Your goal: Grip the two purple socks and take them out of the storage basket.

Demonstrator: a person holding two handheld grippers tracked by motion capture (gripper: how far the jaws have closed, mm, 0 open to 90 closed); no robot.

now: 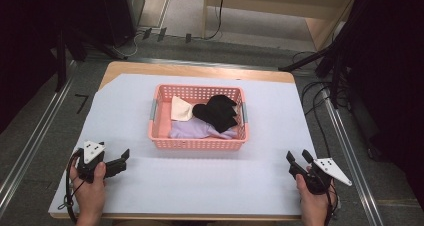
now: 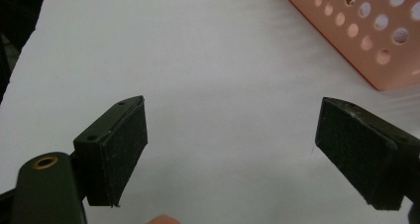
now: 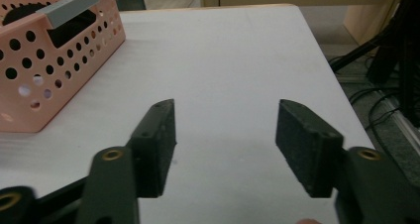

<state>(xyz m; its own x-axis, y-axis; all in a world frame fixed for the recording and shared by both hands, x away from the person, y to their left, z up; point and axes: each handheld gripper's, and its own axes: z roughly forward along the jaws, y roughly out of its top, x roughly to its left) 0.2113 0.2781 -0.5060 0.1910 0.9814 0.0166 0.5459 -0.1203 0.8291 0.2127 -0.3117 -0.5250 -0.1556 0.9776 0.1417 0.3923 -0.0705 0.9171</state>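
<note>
My left gripper (image 1: 121,159) open, near bench's front-left corner | my right gripper (image 1: 297,158) open, front-right corner | pink basket (image 1: 161,138) mid-bench, holding black cloth (image 1: 217,112).

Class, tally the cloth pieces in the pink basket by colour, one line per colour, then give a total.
Black cloth: 1
Cream cloth: 1
Lilac cloth: 1
Total: 3 pieces showing in the basket; anything under them is hidden.
</note>
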